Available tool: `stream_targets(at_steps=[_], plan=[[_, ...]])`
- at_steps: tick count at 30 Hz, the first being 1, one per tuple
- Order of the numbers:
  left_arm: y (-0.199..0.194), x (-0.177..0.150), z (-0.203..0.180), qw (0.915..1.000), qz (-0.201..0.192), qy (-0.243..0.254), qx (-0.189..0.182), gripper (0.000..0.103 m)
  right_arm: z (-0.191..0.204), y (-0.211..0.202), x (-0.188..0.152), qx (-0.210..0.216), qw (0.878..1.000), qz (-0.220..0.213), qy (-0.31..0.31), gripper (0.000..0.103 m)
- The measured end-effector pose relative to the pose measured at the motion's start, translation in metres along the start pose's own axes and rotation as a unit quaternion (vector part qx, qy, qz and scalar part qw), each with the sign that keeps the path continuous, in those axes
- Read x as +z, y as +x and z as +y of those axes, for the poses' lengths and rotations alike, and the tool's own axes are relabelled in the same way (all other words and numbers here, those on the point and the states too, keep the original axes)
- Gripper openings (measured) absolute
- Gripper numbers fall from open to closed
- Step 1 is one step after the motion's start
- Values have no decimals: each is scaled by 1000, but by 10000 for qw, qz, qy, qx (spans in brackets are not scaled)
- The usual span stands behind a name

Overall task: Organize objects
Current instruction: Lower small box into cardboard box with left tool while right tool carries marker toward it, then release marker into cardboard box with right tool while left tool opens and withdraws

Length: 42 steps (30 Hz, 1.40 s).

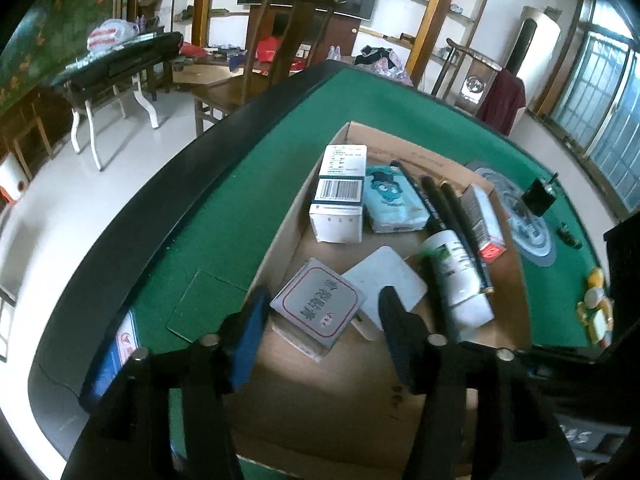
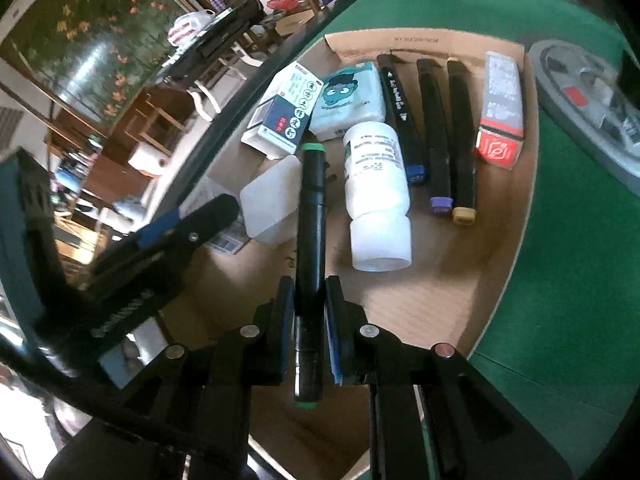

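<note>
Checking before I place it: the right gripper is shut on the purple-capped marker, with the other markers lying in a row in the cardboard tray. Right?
Not quite. The marker in the right gripper has green caps, not purple; the right wrist view shows it. The purple-capped marker already lies in the row in the cardboard tray. The rest holds.

Both views are fisheye looks along a gripper's two fingers, tilted steeply down and close over an open cardboard box (image 1: 516, 280) on a green table (image 1: 240, 184). The left wrist view looks in from the box's near left corner, taking in the table's far edge and the room beyond. The right wrist view sits nearer the box's middle, facing its far wall (image 2: 420, 40). Both share the box's inside, the white bottle (image 1: 460, 280) (image 2: 378, 196), the markers and the cartons at the far end.
</note>
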<state>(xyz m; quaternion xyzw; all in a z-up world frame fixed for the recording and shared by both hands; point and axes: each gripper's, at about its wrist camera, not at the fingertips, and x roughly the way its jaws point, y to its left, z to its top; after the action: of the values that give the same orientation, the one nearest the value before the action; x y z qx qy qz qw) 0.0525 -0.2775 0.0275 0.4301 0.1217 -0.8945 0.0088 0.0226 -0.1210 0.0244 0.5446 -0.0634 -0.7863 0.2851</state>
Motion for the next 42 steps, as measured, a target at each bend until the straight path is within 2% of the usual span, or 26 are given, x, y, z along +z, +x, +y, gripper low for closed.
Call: stream_targets(at_steps=[1,3,6,8,10,11,15,16,18,19,20,21,22,23,25,28,32,36,40,42], plan=[[-5,0,0,10000,-42,-34,-23,53,1,-1,0,-82,10000,-38,-36,16],[-16,0,-1,9999,-155,-38,-66,54,1,-7,-1,-214,9997,-125,-88,28],[-33,0,-4,9993,-350,-49,-113,62,-4,-25,-3,-130,9993,-360,-56,33],[-47,0,-9,9985,-509,-49,-188,63,-10,-40,-5,-89,9985,-532,-33,35],[-59,-1,-16,9975,-636,-20,-298,64,-16,-57,-8,-127,9971,-741,-78,45],[-64,-2,-21,9968,-697,3,-388,65,-21,-68,-10,-204,9958,-878,-126,49],[-89,-8,-45,9910,-1027,123,-853,67,-39,-117,-22,-816,9855,-1451,-338,50],[-95,-10,-52,9888,-1130,177,-958,67,-44,-135,-28,-1089,9782,-1715,-427,50],[-114,-16,-74,9806,-1524,403,-1167,67,-50,-175,-42,-1812,9513,-2422,-599,51],[-122,-19,-82,9765,-1707,498,-1222,67,-55,-197,-51,-2172,9333,-2787,-642,56],[-133,-24,-94,9701,-1982,628,-1253,76,-66,-220,-63,-2490,9144,-3132,-609,81],[-141,-29,-105,9632,-2275,740,-1227,93,-80,-237,-72,-2701,9028,-3314,-479,103],[-147,-35,-117,9548,-2580,858,-1200,102,-92,-247,-77,-2855,9009,-3254,-318,103],[-148,-39,-127,9506,-2687,937,-1243,102,-109,-252,-76,-2960,9076,-2975,-127,103],[-135,-43,-149,9567,-2324,1126,-1344,102,-160,-261,-83,-2871,9277,-2350,418,103],[-105,-50,-174,9687,-1620,1242,-1415,102,-209,-275,-103,-2863,9301,-2074,997,103],[-84,-64,-192,9729,-1217,1391,-1389,102,-241,-277,-116,-2051,9489,-1864,1509,103],[-82,-77,-197,9737,-1017,1505,-1375,102,-248,-259,-107,-1996,9507,-1750,1605,103],[-82,-84,-197,9759,-919,1444,-1357,102,-273,-249,-84,-2211,9442,-1692,1760,103],[-82,-85,-194,9770,-865,1348,-1409,102,-287,-248,-73,-2448,9348,-1719,1912,103]])
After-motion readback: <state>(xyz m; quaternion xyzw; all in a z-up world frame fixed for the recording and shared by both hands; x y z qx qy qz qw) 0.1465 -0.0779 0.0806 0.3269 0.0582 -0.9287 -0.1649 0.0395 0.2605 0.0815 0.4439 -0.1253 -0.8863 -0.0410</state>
